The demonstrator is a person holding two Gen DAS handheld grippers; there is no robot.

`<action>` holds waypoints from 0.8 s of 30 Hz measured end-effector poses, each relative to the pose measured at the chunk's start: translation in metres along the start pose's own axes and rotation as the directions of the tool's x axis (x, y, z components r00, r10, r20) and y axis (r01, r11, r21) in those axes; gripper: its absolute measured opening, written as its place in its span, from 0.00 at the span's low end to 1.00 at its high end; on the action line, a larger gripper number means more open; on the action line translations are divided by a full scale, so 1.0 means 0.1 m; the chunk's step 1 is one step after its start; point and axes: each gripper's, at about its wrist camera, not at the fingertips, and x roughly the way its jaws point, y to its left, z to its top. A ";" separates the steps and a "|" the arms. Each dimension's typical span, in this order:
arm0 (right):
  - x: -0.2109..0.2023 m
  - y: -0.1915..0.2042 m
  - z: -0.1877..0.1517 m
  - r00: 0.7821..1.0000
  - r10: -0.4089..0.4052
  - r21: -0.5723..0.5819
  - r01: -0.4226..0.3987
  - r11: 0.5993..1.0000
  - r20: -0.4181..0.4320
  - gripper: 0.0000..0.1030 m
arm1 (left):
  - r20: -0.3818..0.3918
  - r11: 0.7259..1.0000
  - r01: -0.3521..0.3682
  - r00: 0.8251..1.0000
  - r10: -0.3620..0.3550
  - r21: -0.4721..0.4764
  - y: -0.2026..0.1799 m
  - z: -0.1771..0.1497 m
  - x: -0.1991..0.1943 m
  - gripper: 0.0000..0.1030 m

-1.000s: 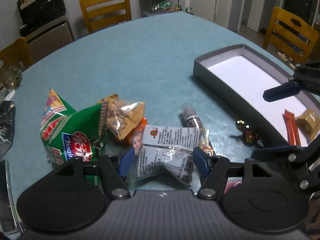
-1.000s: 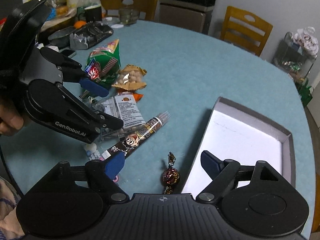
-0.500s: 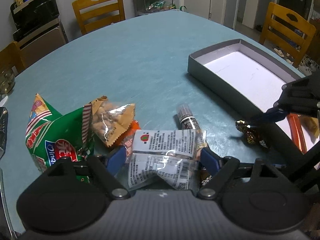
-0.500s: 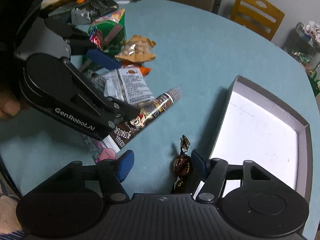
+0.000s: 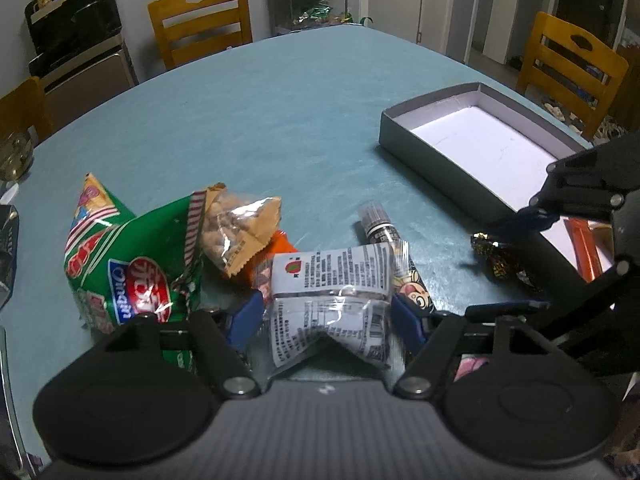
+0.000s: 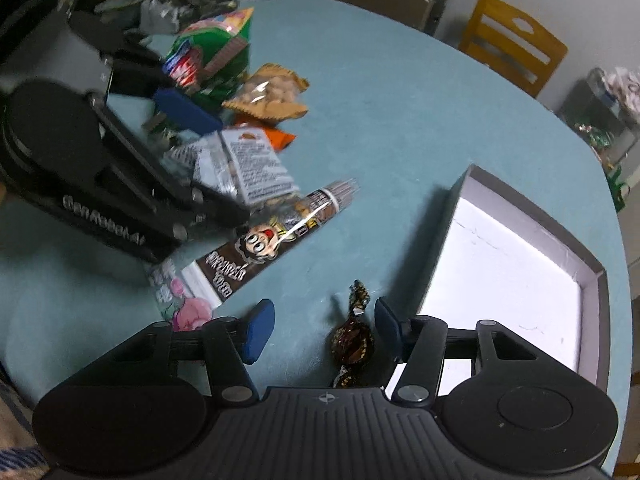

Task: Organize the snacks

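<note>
While our left tool [image 5: 326, 320] clenches the white packet [image 5: 330, 280] at lower centre, we should centre the released right tool [image 6: 320, 330] on the wrapped candy [image 6: 352, 344] (hugging the box [image 6: 440, 216]) before squeezing.

The left wrist camera sits low and close over the teal tabletop [image 5: 280, 128], looking forward across the snack pile toward the wooden chairs. The right wrist camera looks steeply down from nearer the shallow grey cardboard box [image 6: 532, 216]. Both share the box, the brown foil-wrapped candy [image 5: 496, 256] [image 6: 352, 340] and the pile.
</note>
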 end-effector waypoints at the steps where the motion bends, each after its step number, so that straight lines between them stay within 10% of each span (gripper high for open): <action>1: 0.00 0.00 0.00 1.000 0.002 0.007 -0.002 1.000 -0.005 0.53 | 0.001 1.000 0.000 1.000 0.000 0.000 0.00 -0.01 -0.02 0.65; 16: 0.02 -0.04 -0.01 0.987 0.151 0.137 -0.143 0.980 -0.055 0.52 | -0.066 0.999 0.029 0.997 -0.032 -0.040 0.17 -0.28 -0.22 0.43; 24: 0.02 -0.06 -0.02 0.992 0.112 0.125 -0.103 0.987 -0.064 0.50 | 0.024 0.990 0.060 0.998 -0.057 -0.129 0.29 -0.22 -0.26 0.53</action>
